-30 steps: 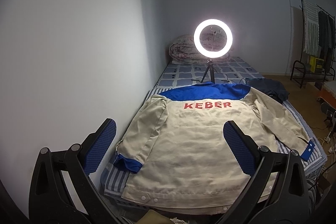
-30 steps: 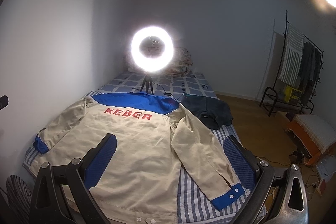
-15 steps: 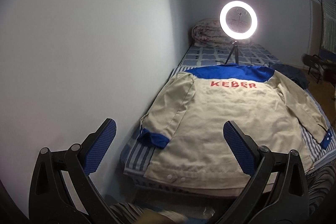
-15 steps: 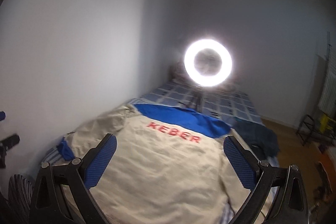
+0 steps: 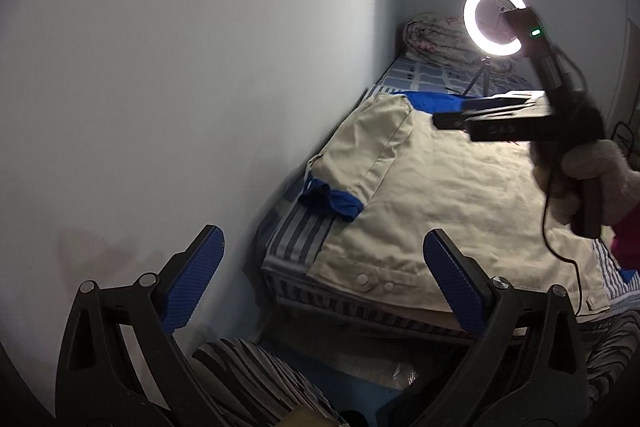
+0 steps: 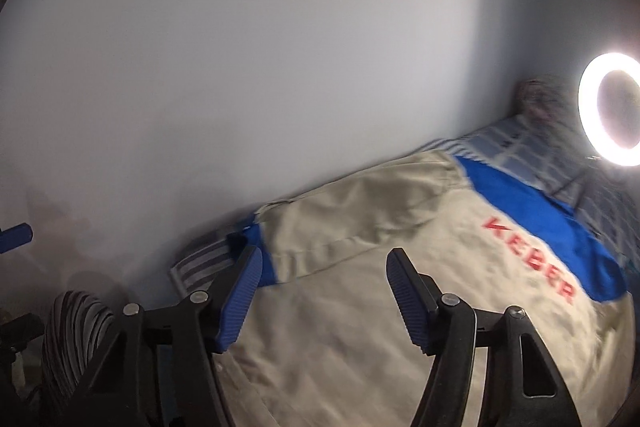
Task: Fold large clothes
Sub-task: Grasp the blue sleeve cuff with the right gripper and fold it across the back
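Both tongs are swinging from mid-bed toward the jacket (image 6: 360,307), lying flat along the bed's (image 5: 296,231) wall edge. Right tongs (image 6: 324,295) are closing, nothing gripped; left tongs (image 5: 320,283) released. Sleeve (image 5: 360,155) fold likely starting.

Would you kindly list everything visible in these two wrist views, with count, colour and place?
jacket: one, beige with blue yoke and cuffs, red KEBER lettering, spread back-up on the bed.
bed: one, blue-and-white striped and checked covers, along the wall.
rolled quilt: one, pale patterned, far end of the bed.
ring light: one, white, lit, on a small tripod beyond the jacket's collar.
wall: pale grey, beside the bed.
left gripper: black with blue pads, open, nothing between them, near the jacket's hem corner.
right gripper: black with blue pads, jaws closing, nothing gripped, above the jacket near the wall-side sleeve.
gloved hand: one, pale glove, holding the right gripper's handle.
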Tool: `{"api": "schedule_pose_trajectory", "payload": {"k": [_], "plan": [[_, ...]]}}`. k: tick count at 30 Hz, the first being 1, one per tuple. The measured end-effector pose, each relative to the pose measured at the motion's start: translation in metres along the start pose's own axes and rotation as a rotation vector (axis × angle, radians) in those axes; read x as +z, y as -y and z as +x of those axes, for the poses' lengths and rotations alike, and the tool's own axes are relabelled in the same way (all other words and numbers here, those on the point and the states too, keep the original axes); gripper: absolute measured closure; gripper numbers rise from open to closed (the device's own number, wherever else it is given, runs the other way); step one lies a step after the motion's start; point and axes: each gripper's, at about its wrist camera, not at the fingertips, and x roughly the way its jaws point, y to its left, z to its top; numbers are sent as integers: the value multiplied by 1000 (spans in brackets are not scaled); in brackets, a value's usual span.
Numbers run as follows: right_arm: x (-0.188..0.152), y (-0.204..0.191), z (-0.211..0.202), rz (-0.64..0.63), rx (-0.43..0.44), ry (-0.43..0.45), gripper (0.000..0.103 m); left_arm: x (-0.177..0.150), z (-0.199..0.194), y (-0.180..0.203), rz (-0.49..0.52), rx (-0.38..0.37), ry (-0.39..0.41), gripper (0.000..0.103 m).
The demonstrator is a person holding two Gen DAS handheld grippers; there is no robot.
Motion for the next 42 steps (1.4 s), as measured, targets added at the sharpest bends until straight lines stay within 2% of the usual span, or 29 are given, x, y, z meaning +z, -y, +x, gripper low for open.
{"api": "schedule_pose_trajectory", "payload": {"k": [3, 6, 10, 13, 19, 22, 24, 25, 26, 27, 28, 29, 33, 37, 42], "plan": [[-1, -22, 50, -24, 96, -66, 35, -7, 3, -11, -21, 15, -18, 1], [-6, -46, 103, -74, 139, -143, 33, -10, 6, -21, -40, 34, -30, 1], [-18, -75, 160, -182, 132, -234, 32, -14, 6, -35, -65, 63, -29, 1], [-27, -83, 193, -212, 133, -281, 32, -18, 8, -40, -80, 83, -36, 1], [-46, -91, 235, -247, 126, -356, 31, -25, 23, -47, -95, 93, -80, 1], [-51, -97, 240, -290, 120, -342, 30, -23, 27, -45, -86, 90, -89, 1], [-51, -96, 241, -285, 124, -338, 44, -21, 30, -43, -77, 88, -86, 1], [-49, -93, 241, -272, 116, -337, 61, -19, 31, -42, -75, 86, -84, 1], [-47, -89, 240, -255, 113, -339, 72, -18, 32, -40, -74, 82, -82, 1], [-45, -84, 240, -225, 133, -340, 76, -17, 33, -39, -72, 79, -79, 1], [-41, -76, 237, -178, 167, -331, 92, -16, 32, -37, -70, 78, -76, 1], [-39, -70, 235, -145, 189, -325, 98, -15, 32, -36, -66, 77, -72, 1], [-25, -47, 199, -17, 251, -225, 100, -13, 34, -33, -53, 76, -63, 1], [-24, -24, 149, 45, 313, -133, 100, -10, 37, -32, -45, 68, -57, 1], [-35, -4, 120, 40, 332, -113, 100, -2, 49, -25, -38, 25, -52, 1]]}}
